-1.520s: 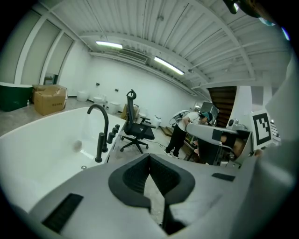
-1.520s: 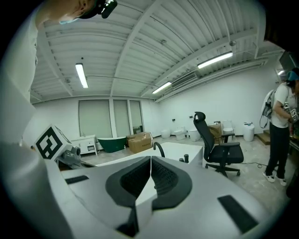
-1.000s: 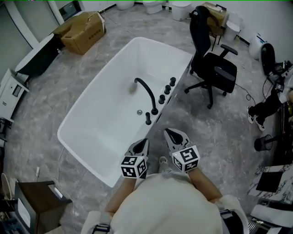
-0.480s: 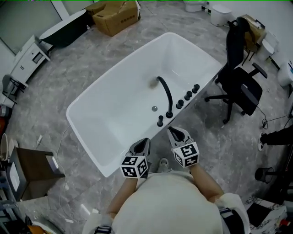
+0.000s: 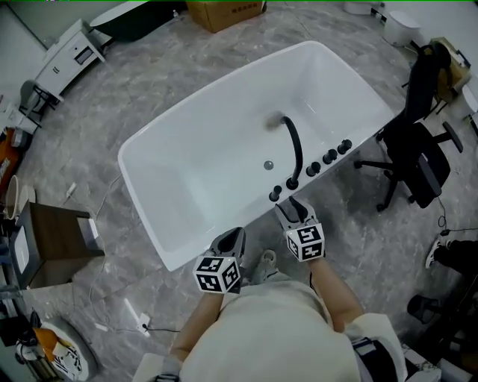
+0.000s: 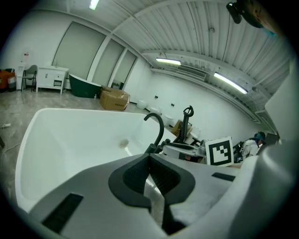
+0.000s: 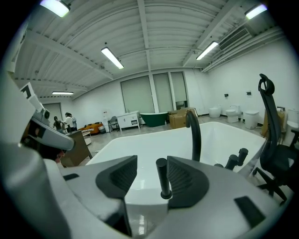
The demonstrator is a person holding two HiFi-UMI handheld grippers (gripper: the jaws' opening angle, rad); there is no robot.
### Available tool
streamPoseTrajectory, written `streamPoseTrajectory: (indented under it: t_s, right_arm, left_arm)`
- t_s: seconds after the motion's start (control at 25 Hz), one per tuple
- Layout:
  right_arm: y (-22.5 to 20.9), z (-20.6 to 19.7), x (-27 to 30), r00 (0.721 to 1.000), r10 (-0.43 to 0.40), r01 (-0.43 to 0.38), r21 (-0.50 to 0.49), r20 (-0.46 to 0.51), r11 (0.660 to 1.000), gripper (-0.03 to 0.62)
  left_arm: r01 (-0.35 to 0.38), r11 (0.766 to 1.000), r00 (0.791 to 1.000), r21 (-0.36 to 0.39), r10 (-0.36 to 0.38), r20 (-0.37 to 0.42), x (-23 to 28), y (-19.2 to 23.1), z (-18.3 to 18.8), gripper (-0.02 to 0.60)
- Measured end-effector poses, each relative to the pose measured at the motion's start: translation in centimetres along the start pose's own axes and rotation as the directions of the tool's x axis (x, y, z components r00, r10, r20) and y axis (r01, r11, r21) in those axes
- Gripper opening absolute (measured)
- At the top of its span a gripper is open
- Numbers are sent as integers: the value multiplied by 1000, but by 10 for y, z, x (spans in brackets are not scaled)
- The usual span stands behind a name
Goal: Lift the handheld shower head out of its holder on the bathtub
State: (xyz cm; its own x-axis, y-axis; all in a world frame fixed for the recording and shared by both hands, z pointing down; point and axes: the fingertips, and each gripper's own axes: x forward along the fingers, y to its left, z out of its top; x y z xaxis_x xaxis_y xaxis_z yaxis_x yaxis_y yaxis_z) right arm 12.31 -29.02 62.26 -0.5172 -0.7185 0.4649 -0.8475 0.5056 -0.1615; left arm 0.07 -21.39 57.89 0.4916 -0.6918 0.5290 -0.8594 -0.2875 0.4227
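**Both hand-held grippers at the bathtub point(image 5: 187, 149) rim**
My left hand-held gripper point(image 5: 234, 239) is clenched, with nothing in it. My right hand-held gripper point(image 5: 290, 210) has just been opening; it is released, and its jaws straddle the black shower head point(image 7: 161, 177), which sits in its holder at 8 o'clock from the spout point(image 5: 296, 151) base.

No words, brand names or numbers are being shown clearly enough to be read. Dark print is being carried on a cardboard box point(image 5: 224, 10) on the floor, but it is too small to make out. Only black-and-white square patterns, without letters, are being displayed on the left claw's cube point(image 5: 217, 273) and the right claw's cube point(image 5: 306, 242).
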Motion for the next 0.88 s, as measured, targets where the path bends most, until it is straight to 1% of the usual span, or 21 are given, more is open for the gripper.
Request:
streamPoseTrajectory:
  t_s: [0.12, 0.24, 0.36, 0.52, 0.68, 0.88]
  right_arm:
    - [-9, -18, 21, 999, 0, 1, 16, -33, 1000, 212]
    - [-19, -39, 39, 997, -7, 8, 9, -74, 1000, 229]
    - [-28, -55, 58, 994, -21, 21, -6, -104, 1000, 230]
    - [-35, -75, 83, 989, -19, 19, -3, -147, 1000, 230]
    - [-38, -93, 106, 979, -18, 12, -29, -205, 1000, 229]
    - [-39, -111, 126, 966, -18, 10, -32, -259, 999, 227]
  left_arm:
    - [-17, 1000, 1000, -14, 17, -13, 2, 6, -5, 20]
    - [-28, 999, 999, -29, 27, -25, 5, 10, -9, 20]
    - [-34, 998, 999, -45, 32, -37, 10, 15, -13, 20]
    - [-48, 997, 997, -65, 44, -57, 19, 24, -19, 20]
    - [-62, 995, 995, -82, 55, -81, 25, 32, -28, 20]
    - [-90, 990, 992, -107, 79, -99, 26, 41, -36, 20]
